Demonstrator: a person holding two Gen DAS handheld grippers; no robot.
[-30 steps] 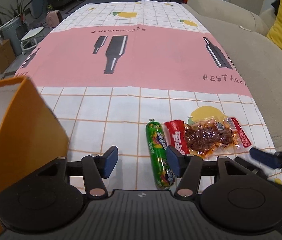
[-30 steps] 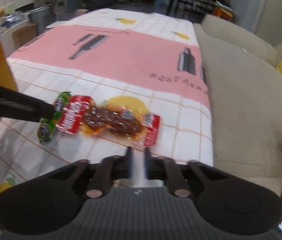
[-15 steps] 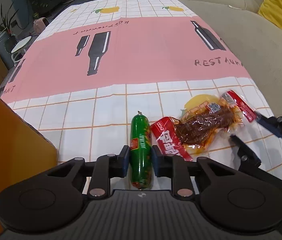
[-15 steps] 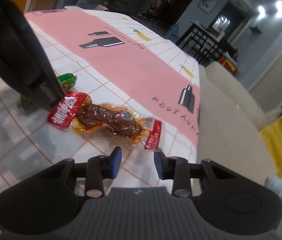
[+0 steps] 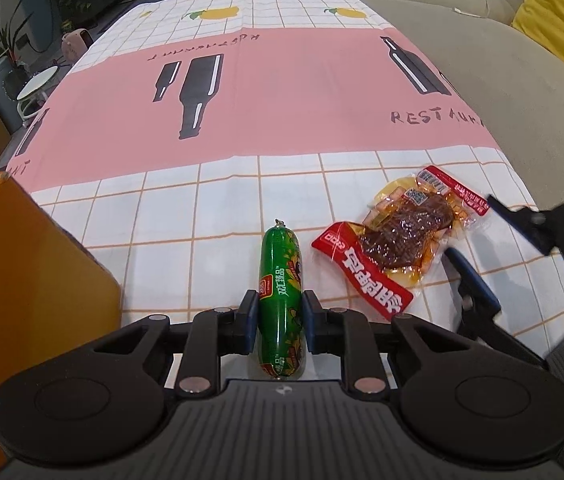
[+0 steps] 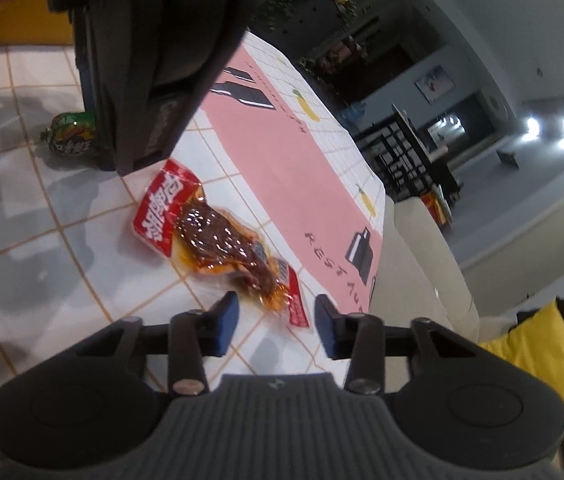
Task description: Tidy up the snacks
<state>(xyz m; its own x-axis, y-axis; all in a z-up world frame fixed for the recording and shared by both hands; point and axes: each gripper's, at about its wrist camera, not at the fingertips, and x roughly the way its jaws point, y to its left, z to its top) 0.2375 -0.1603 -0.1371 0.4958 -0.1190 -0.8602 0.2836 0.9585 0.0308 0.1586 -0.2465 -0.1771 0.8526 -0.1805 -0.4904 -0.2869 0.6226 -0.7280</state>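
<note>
A green sausage [image 5: 280, 276] lies lengthwise on the checked tablecloth, and my left gripper [image 5: 280, 316] is shut on its near half. Right of it lies a clear pack of brown meat with red ends [image 5: 398, 236]. My right gripper [image 6: 278, 320] is open and rolled to one side, and the pack's [image 6: 210, 236] near red end lies between its blue fingertips [image 6: 226, 316] without touching the pads. The left wrist view shows the right gripper [image 5: 469, 226] straddling the pack's right end. The left gripper's black body [image 6: 154, 60] hides most of the sausage [image 6: 70, 136] in the right wrist view.
An orange box [image 5: 22, 280] stands at the near left of the table. The pink and white tablecloth [image 5: 282, 100] runs far ahead. A beige sofa [image 5: 502, 80] with a yellow cushion [image 5: 562, 12] borders the table's right edge, close to the meat pack.
My left gripper went from open beside the sausage to shut on it. My right gripper opened from shut, rolled sideways and moved in around the meat pack's end.
</note>
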